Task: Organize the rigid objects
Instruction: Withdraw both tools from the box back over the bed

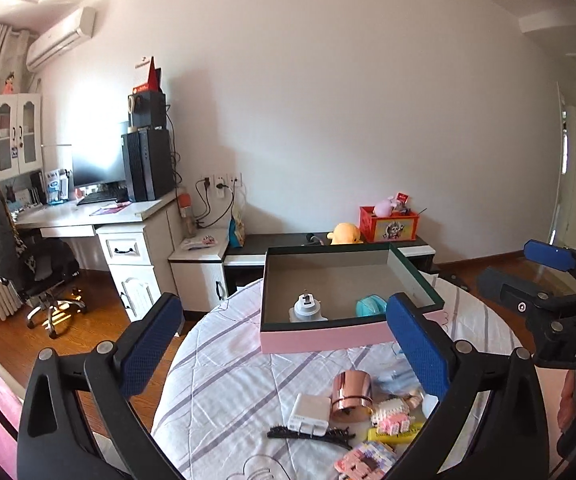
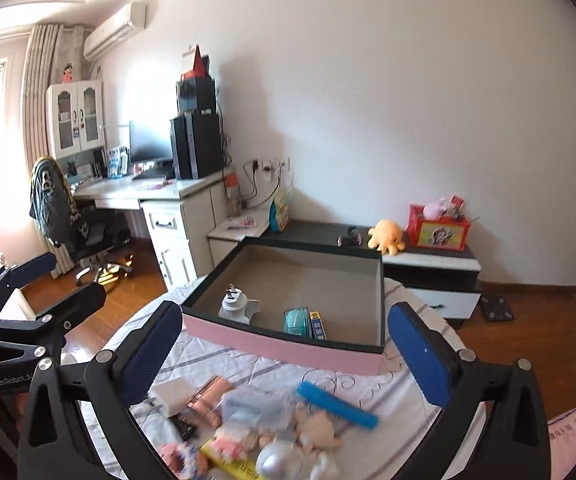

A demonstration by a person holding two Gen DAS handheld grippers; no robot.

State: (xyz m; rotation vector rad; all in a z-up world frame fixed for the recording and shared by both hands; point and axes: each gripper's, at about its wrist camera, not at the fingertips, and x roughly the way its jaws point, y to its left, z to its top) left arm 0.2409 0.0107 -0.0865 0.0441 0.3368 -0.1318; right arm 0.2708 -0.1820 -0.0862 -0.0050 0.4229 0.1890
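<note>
A pink box (image 1: pixel 328 338) (image 2: pixel 271 346) with a dark rim and grey inside stands on the cloth-covered round table (image 1: pixel 223 380). In it lie a white plug adapter (image 1: pixel 307 306) (image 2: pixel 235 306), a teal case (image 1: pixel 370 306) (image 2: pixel 296 320) and a small blue-and-yellow pack (image 2: pixel 316 325). In front of the box is a pile: a rose-gold cup (image 1: pixel 351 394), a white charger (image 1: pixel 308 414) (image 2: pixel 173 394), a black comb (image 1: pixel 308 435), a blue bar (image 2: pixel 336 404), a silver ball (image 2: pixel 277 462). My left gripper (image 1: pixel 283 320) and right gripper (image 2: pixel 285 320) hang above the pile, both open and empty.
Behind the table, a low cabinet (image 2: pixel 428 260) carries a yellow plush (image 2: pixel 386 236) and a red box (image 2: pixel 438 232). A desk with a computer (image 1: pixel 143 168) and an office chair (image 1: pixel 27 264) stand at the left on the wooden floor.
</note>
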